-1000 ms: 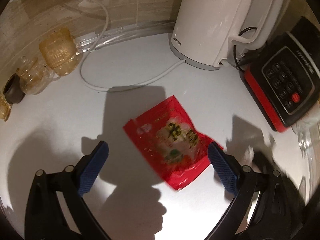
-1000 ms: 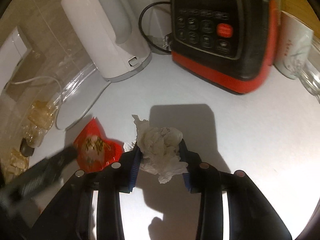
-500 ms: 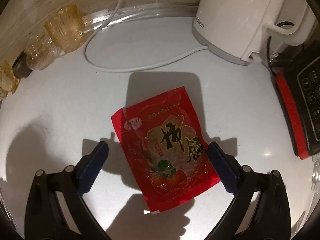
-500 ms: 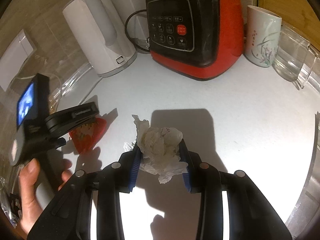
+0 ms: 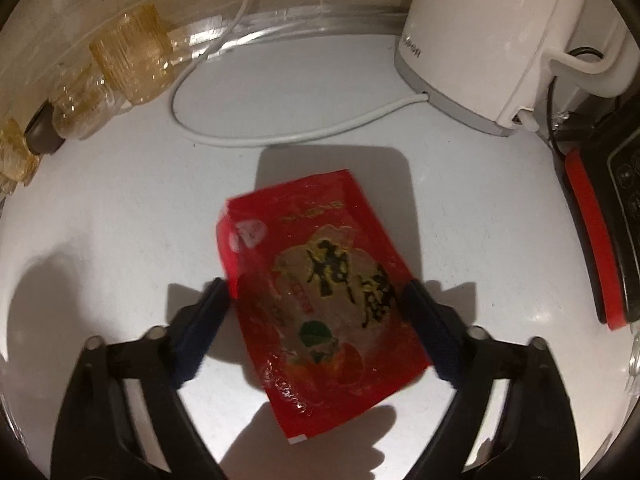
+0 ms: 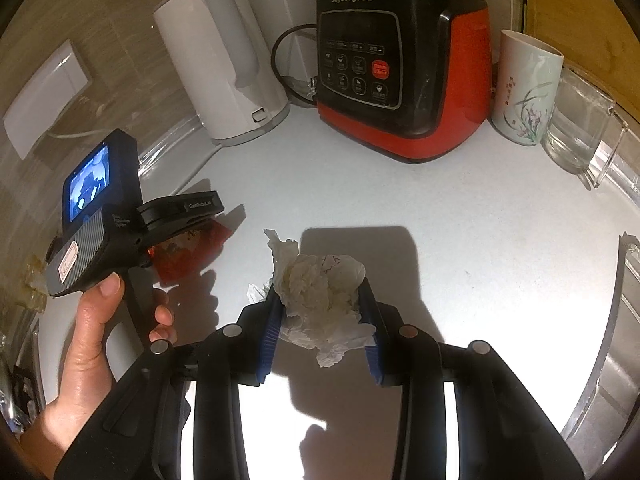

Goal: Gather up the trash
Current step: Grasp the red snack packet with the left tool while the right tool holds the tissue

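In the left wrist view, the left gripper (image 5: 316,316) fills the bottom of the frame with its jaws set either side of the red packet (image 5: 316,300), which lies on the white counter (image 5: 120,220) at the centre. The jaws have just been closing, and both blue pads now touch the packet's edges (its left edge looks bent up against the pad), so it is lightly pinched. Beyond it, a white cord (image 5: 280,136) loops across the counter to the kettle (image 5: 492,40) at upper right. Amber glasses (image 5: 132,60) stand at upper left, and a strip of the red and black blender (image 5: 600,240) shows at the right edge.

In the right wrist view, the right gripper (image 6: 320,320) at bottom centre is clenched on a crumpled tissue (image 6: 320,292), which bulges above the pads. At lower left a hand (image 6: 84,344) grips the handle of the other gripper (image 6: 120,236), and the packet (image 6: 188,256) peeks out beneath it at mid left. Farther back stand the kettle (image 6: 224,68) at upper left, the blender (image 6: 400,76) at top centre, and a flowered cup (image 6: 524,88) with a glass jug (image 6: 580,136) just beside it at upper right.
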Demonstrator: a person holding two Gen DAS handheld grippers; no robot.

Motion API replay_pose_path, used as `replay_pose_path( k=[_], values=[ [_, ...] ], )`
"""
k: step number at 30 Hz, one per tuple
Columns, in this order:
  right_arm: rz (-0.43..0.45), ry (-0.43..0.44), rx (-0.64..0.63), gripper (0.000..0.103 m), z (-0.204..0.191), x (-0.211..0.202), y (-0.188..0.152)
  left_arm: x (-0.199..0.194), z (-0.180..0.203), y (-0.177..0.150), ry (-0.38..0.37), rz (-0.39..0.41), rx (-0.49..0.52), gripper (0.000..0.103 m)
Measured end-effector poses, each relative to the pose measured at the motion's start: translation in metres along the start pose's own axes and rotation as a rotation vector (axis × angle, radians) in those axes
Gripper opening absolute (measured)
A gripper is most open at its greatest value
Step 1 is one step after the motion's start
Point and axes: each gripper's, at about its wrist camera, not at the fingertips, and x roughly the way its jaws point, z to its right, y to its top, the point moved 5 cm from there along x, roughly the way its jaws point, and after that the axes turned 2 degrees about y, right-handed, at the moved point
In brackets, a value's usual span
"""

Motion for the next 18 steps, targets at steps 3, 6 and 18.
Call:
replay_pose_path(
  k=[3, 6, 18],
  values=[
    [0.000, 0.004, -0.004, 0.037, -0.005, -0.001, -0.001, -0.007, 0.000, 0.001, -0.028, 0.041, 0.051, 0.044],
    [0.003, 0.000, -0.012, 0.037, -0.010, -0.003, -0.004, -0.010, 0.001, -0.001, -0.057, 0.055, 0.104, 0.027],
    [0.008, -0.002, -0.047, 0.037, -0.028, -0.026, -0.027, -0.045, -0.020, -0.040, -0.142, 0.115, 0.235, 0.014]
  ],
)
